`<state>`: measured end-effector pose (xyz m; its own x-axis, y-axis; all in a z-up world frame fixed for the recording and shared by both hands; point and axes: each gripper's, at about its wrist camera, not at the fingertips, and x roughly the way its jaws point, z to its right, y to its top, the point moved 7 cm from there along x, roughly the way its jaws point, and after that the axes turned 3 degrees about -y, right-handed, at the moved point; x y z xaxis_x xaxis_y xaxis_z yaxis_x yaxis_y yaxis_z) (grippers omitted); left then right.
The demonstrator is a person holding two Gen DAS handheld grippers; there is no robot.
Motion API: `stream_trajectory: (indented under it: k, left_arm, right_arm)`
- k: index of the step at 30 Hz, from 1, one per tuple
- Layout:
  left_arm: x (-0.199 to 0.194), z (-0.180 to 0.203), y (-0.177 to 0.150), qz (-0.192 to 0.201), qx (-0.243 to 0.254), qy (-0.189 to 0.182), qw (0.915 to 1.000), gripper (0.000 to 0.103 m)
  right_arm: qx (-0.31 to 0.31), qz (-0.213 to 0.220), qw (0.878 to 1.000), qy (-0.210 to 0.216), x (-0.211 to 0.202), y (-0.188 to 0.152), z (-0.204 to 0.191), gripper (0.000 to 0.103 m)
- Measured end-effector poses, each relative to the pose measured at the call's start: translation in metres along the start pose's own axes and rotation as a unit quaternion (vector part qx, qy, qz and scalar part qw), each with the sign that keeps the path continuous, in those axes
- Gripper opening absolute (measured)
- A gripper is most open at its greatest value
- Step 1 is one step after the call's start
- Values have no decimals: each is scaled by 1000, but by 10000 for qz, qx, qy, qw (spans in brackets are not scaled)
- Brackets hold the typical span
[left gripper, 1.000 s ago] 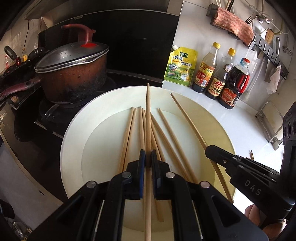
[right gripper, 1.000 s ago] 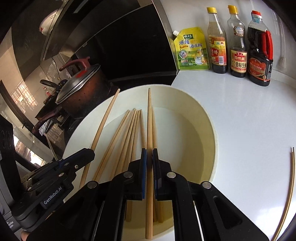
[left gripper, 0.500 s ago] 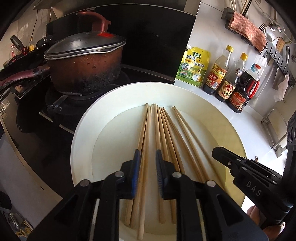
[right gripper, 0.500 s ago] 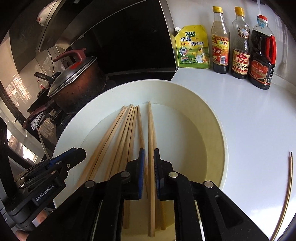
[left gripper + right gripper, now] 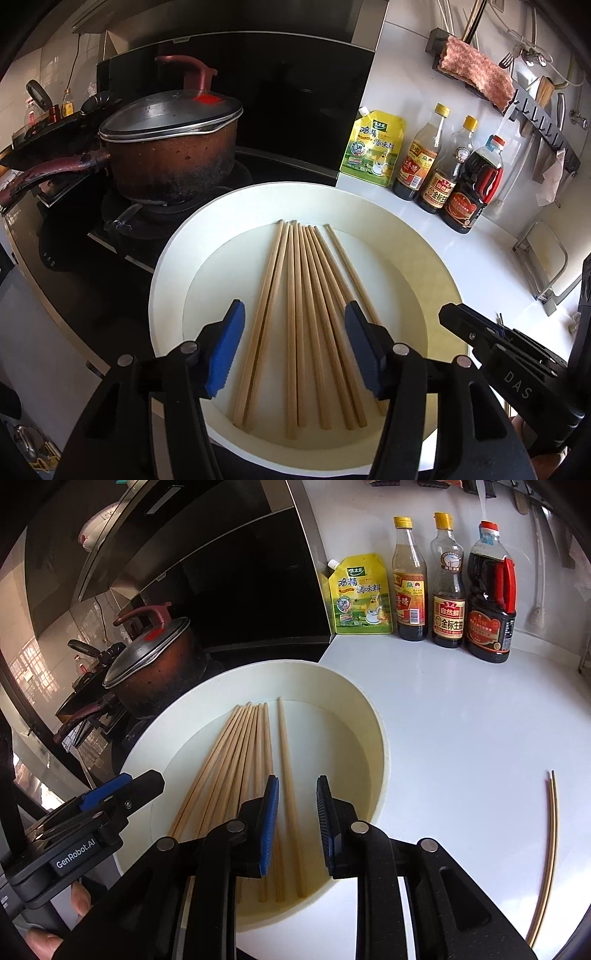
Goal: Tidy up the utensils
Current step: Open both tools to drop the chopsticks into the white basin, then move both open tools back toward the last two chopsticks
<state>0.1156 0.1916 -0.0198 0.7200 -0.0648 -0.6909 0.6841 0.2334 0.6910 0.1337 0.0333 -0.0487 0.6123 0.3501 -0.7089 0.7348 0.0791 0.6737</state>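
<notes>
Several wooden chopsticks [image 5: 306, 317] lie side by side in a round white tray [image 5: 166, 280] on the counter; they also show in the right wrist view [image 5: 236, 760], in the same tray [image 5: 373, 716]. My left gripper [image 5: 293, 332] is open and empty above the chopsticks' near ends. My right gripper [image 5: 297, 805] is open and empty above the rightmost chopstick [image 5: 288, 775]. Each gripper shows in the other's view, the right one [image 5: 498, 350] at lower right and the left one [image 5: 92, 812] at lower left.
A lidded brown pot [image 5: 166, 147] sits on the black stove left of the tray. A yellow seasoning pouch [image 5: 373, 147] and three sauce bottles [image 5: 443, 166] stand at the back wall. Two thin sticks [image 5: 546, 849] lie on the white counter [image 5: 461, 738] to the right.
Both grippers have let go of their chopsticks, opened and drawn back. The released chopsticks now lie flat in the tray with the others.
</notes>
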Motion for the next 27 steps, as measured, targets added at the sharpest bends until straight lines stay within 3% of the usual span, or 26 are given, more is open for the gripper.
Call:
stream_trajectory:
  k: [16,27]
  left_arm:
    - [-6,67,-25,-144,492,-272,9983,57]
    - [-13,130,-48,-242,912,-677,9932,61]
  right_arm:
    - [464,314,9981,-247,-46,-23,52,26]
    - [768,442,9938,-677,-83,-47,117,34]
